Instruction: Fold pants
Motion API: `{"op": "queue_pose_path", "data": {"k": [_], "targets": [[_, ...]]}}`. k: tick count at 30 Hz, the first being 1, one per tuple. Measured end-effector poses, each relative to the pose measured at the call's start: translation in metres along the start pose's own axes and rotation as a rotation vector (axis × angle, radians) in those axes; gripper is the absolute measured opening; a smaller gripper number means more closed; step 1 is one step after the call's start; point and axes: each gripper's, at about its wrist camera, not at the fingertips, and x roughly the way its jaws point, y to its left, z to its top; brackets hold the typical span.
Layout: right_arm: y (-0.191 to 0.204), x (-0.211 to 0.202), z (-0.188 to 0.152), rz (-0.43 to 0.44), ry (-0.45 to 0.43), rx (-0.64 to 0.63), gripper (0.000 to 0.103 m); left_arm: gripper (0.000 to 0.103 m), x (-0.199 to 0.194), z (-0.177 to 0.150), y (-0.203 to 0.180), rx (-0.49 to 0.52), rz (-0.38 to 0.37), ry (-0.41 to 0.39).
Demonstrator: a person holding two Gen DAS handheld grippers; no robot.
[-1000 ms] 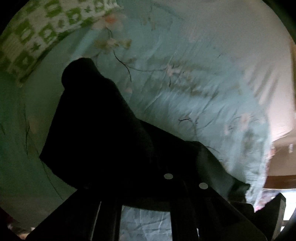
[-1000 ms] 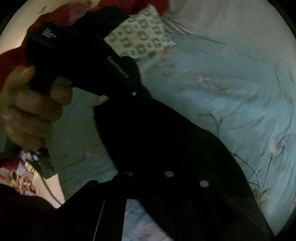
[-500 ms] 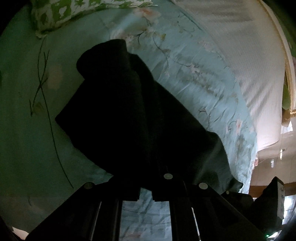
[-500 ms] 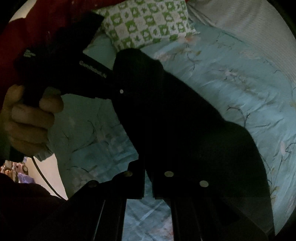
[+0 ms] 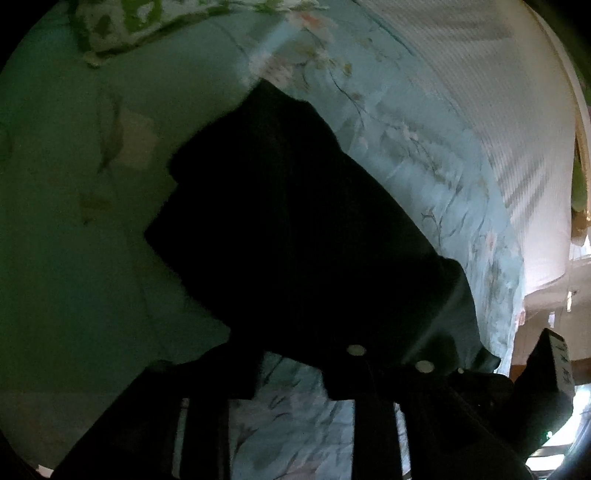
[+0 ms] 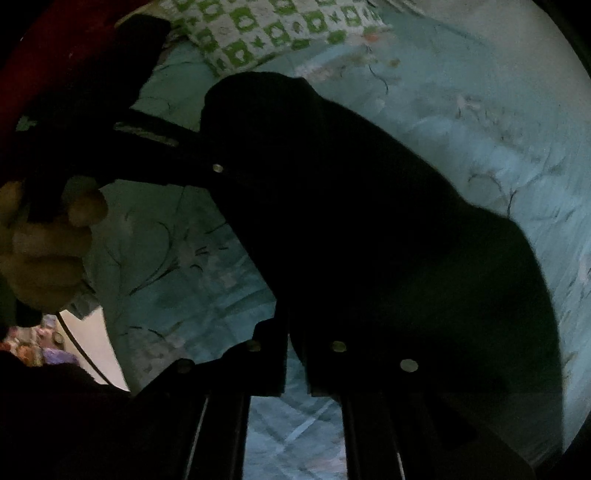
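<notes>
The black pants (image 5: 295, 229) hang lifted over a teal floral bedsheet (image 5: 424, 155). My left gripper (image 5: 291, 365) is shut on the near edge of the pants, the cloth spreading away from it. In the right wrist view the pants (image 6: 369, 229) fill the middle, and my right gripper (image 6: 295, 362) is shut on their near edge too. The left gripper (image 6: 218, 168) also shows there at upper left, held by a hand (image 6: 48, 240), clamped on the same edge of cloth. The far end of the pants droops toward the pillow.
A green-and-white checked pillow (image 6: 273, 29) lies at the head of the bed, also in the left wrist view (image 5: 147, 22). A white ribbed blanket (image 5: 509, 122) covers the right side of the bed. The bed edge and floor (image 6: 92, 343) lie at lower left.
Both grippers have carried the pants toward the pillow and turned; the cloth now hangs fuller and nearer the pillow. Both stay clamped on the edge.
</notes>
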Motion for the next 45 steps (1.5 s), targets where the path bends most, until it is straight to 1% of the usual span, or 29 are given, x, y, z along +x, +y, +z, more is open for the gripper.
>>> {"op": "queue_pose_path", "data": {"k": [2,3,5,7,8,9,10,12,13,14,17,19,22,23,25,28,30,31,33,34,35,36,37,38,40,42,44,45], "targets": [[-0.003,-0.001,0.001,0.016,0.002,0.023,0.010,0.040,-0.009,0.000,0.008,-0.020,-0.001,-0.010],[-0.003,-0.003,0.001,0.020,0.002,0.029,0.011,0.042,-0.013,0.001,0.011,-0.029,-0.001,-0.015],[-0.004,-0.007,0.002,0.028,-0.004,0.041,0.014,0.054,-0.021,0.001,0.020,-0.056,0.022,-0.027],[-0.007,-0.012,0.002,0.041,-0.013,0.060,0.022,0.057,-0.027,0.002,0.028,-0.078,0.032,-0.035],[-0.009,-0.016,0.002,0.048,-0.020,0.070,0.030,0.061,-0.029,0.003,0.032,-0.092,0.032,-0.032],[-0.011,-0.020,0.002,0.053,-0.028,0.081,0.037,0.062,-0.029,0.004,0.035,-0.102,0.033,-0.028],[-0.013,-0.024,0.003,0.063,-0.038,0.095,0.043,0.063,-0.030,0.005,0.038,-0.117,0.033,-0.024],[-0.020,-0.032,0.005,0.098,-0.056,0.130,0.047,0.064,-0.028,0.008,0.042,-0.136,0.029,-0.011],[-0.025,-0.036,0.007,0.109,-0.063,0.147,0.048,0.066,-0.026,0.009,0.043,-0.148,0.027,0.002],[-0.029,-0.040,0.008,0.106,-0.069,0.155,0.048,0.067,-0.024,0.011,0.045,-0.160,0.028,0.015],[-0.047,-0.051,0.019,0.054,-0.101,0.175,0.049,0.070,-0.016,0.015,0.047,-0.185,0.020,0.046],[-0.069,-0.057,0.027,0.006,-0.129,0.218,0.053,0.070,-0.011,0.017,0.049,-0.209,0.017,0.058],[-0.103,-0.057,0.036,-0.058,-0.158,0.293,0.054,0.071,-0.006,0.021,0.053,-0.254,0.009,0.073],[-0.119,-0.054,0.038,-0.073,-0.157,0.326,0.055,0.071,-0.005,0.023,0.054,-0.270,-0.004,0.069],[-0.138,-0.045,0.043,-0.064,-0.129,0.358,0.055,0.071,-0.002,0.026,0.054,-0.287,0.000,0.070],[-0.148,-0.028,0.049,-0.064,-0.077,0.337,0.055,0.071,0.003,0.029,0.051,-0.293,0.021,0.068],[-0.151,-0.014,0.052,-0.044,-0.049,0.327,0.055,0.071,0.006,0.031,0.048,-0.299,0.033,0.061],[-0.150,-0.007,0.054,-0.020,-0.038,0.319,0.055,0.070,0.007,0.032,0.046,-0.298,0.037,0.053],[-0.148,0.002,0.054,0.010,-0.018,0.298,0.053,0.065,0.007,0.033,0.043,-0.287,0.044,0.040],[-0.145,0.005,0.053,0.018,-0.012,0.286,0.041,0.057,0.009,0.034,0.040,-0.281,0.056,0.035],[-0.141,0.007,0.052,0.028,-0.010,0.274,0.034,0.042,0.009,0.036,0.038,-0.267,0.062,0.026],[-0.139,0.007,0.051,0.037,-0.010,0.268,0.024,0.034,0.010,0.038,0.036,-0.255,0.052,0.022],[-0.134,0.004,0.050,0.027,-0.017,0.256,0.021,0.027,0.009,0.040,0.036,-0.240,0.043,0.019],[-0.134,-0.002,0.047,0.026,-0.023,0.247,0.019,0.019,0.006,0.041,0.034,-0.226,0.028,0.006],[-0.131,-0.018,0.041,0.054,-0.060,0.236,0.016,0.015,-0.006,0.040,0.030,-0.201,-0.020,-0.034],[-0.128,-0.043,0.035,0.098,-0.132,0.217,0.016,0.014,-0.026,0.034,0.025,-0.152,-0.113,-0.090],[-0.126,-0.064,0.029,0.126,-0.193,0.199,0.015,0.014,-0.055,0.024,0.015,-0.062,-0.175,-0.172],[-0.126,-0.071,0.027,0.121,-0.216,0.189,0.014,0.014,-0.067,0.019,0.011,-0.020,-0.188,-0.201]]}}
